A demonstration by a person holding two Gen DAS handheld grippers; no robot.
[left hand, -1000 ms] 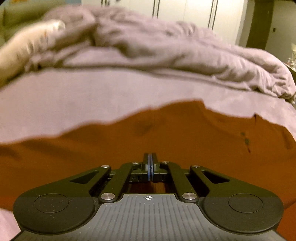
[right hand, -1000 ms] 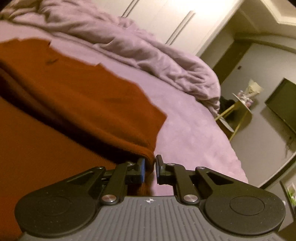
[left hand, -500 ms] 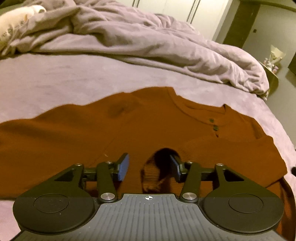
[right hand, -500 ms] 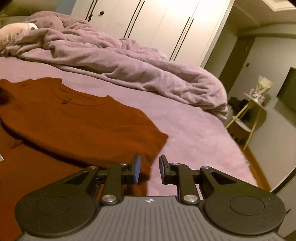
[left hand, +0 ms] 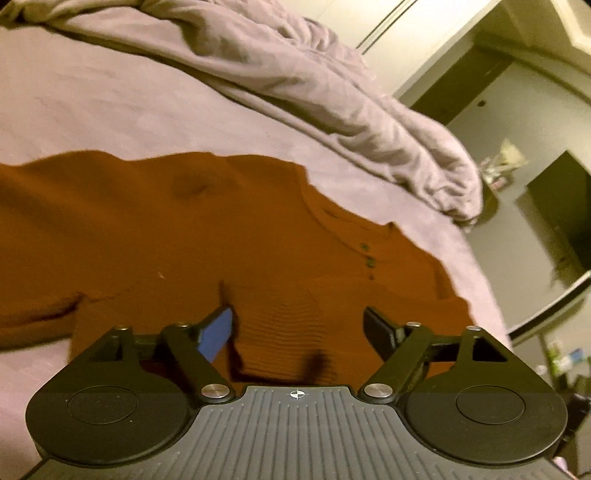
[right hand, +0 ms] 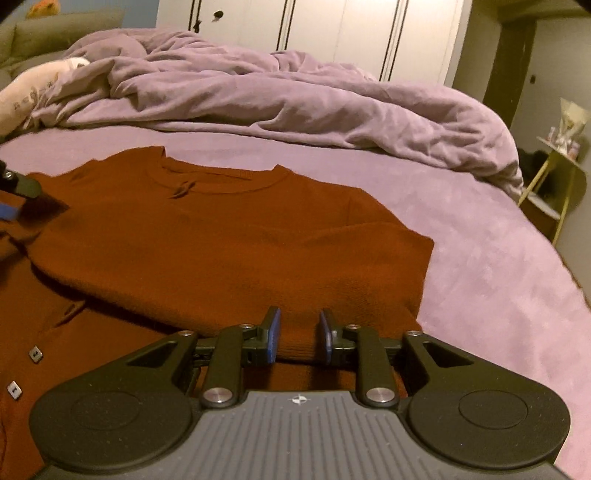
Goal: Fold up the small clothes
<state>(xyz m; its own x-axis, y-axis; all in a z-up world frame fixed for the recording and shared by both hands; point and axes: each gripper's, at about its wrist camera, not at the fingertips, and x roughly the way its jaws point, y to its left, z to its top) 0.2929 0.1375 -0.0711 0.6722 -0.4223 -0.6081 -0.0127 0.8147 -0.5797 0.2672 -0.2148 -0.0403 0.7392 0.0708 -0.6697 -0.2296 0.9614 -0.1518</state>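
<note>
A rust-brown knit buttoned top [left hand: 155, 236] lies spread on the purple bed sheet [left hand: 110, 110], with one part folded over the body [right hand: 221, 251]. My left gripper [left hand: 299, 328] is wide open and empty just above a ribbed cuff [left hand: 288, 332] of the top. My right gripper [right hand: 298, 334] is open with the ribbed hem edge [right hand: 297, 339] lying between its fingers, not clamped. The left gripper's fingertip also shows at the left edge of the right wrist view [right hand: 18, 184].
A crumpled purple duvet [right hand: 280, 103] lies along the far side of the bed, with a pale pillow [right hand: 29, 96] at its left. White wardrobe doors [right hand: 314, 33] stand behind. A small side table [right hand: 554, 177] stands off the bed's right edge.
Both grippers let go of the top after laying the fold down. The left gripper went from shut to wide open; the right opened wider. Both pulled back and turned.
</note>
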